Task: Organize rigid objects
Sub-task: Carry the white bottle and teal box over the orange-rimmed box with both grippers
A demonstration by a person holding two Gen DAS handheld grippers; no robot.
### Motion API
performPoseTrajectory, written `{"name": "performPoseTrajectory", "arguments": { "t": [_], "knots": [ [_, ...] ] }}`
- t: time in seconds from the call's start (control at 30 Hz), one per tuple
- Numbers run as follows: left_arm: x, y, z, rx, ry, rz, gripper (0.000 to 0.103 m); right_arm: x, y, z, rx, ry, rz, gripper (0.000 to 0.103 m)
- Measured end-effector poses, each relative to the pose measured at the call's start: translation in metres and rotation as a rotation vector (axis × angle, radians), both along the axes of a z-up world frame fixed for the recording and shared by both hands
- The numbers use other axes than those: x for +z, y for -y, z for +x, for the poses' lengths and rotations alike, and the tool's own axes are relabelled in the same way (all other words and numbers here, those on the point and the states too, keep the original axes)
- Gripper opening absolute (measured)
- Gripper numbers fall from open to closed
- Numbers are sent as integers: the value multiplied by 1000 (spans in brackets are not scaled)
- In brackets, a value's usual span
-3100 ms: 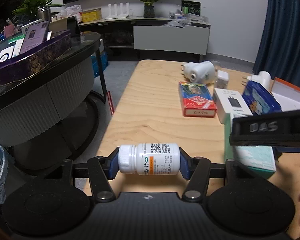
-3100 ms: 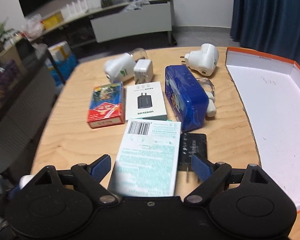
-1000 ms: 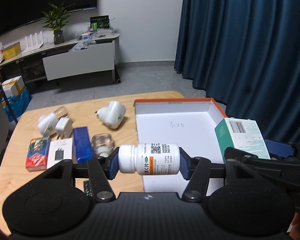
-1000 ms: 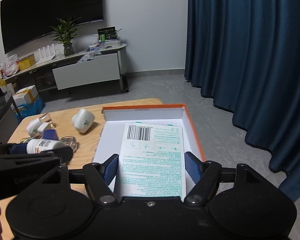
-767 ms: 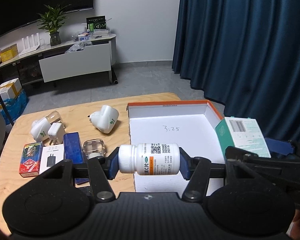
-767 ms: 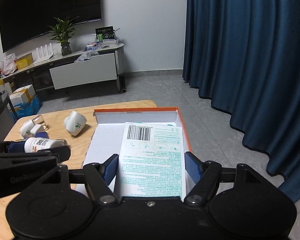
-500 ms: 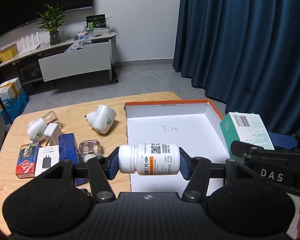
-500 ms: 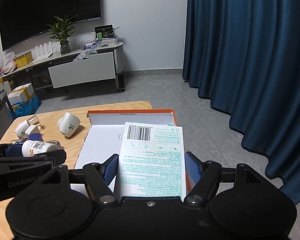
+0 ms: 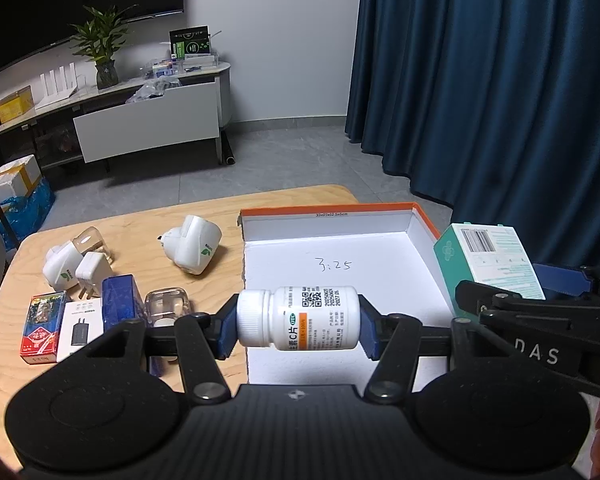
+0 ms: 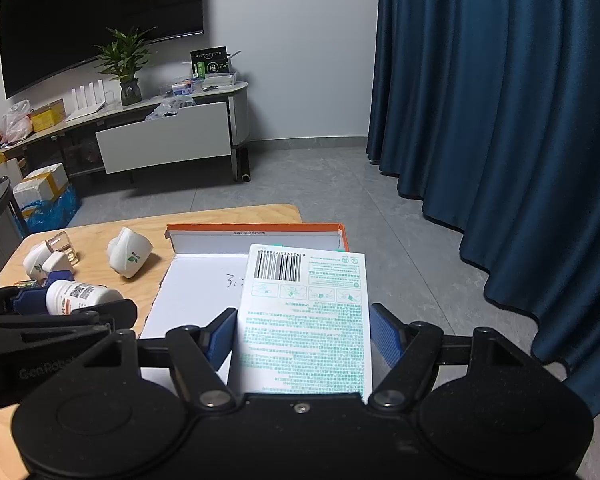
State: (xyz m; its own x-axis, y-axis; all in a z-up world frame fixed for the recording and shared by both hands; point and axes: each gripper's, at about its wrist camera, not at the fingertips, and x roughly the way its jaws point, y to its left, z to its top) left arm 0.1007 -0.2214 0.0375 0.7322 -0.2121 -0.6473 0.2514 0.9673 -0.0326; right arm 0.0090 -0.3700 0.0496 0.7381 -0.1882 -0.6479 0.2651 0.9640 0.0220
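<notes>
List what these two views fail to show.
- Left wrist view: the near floor of the orange-rimmed box is hidden by the pill bottle and left gripper.
- Right wrist view: the box's right half is behind the teal-printed carton.
- Both views: carton text is too small to read.

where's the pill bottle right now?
In the left wrist view the pill bottle lies sideways, clamped in the left gripper, held over the near edge of the open white box. The right wrist view shows it at far left.
</notes>
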Motion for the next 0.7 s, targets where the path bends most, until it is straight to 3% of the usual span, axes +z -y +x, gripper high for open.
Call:
{"name": "performPoseTrajectory", "arguments": {
  "t": [0.7],
  "knots": [
    [-11,5,24,2,-34,-14,58,-23,9,41,34,-60,-12,84]
  ]
}}
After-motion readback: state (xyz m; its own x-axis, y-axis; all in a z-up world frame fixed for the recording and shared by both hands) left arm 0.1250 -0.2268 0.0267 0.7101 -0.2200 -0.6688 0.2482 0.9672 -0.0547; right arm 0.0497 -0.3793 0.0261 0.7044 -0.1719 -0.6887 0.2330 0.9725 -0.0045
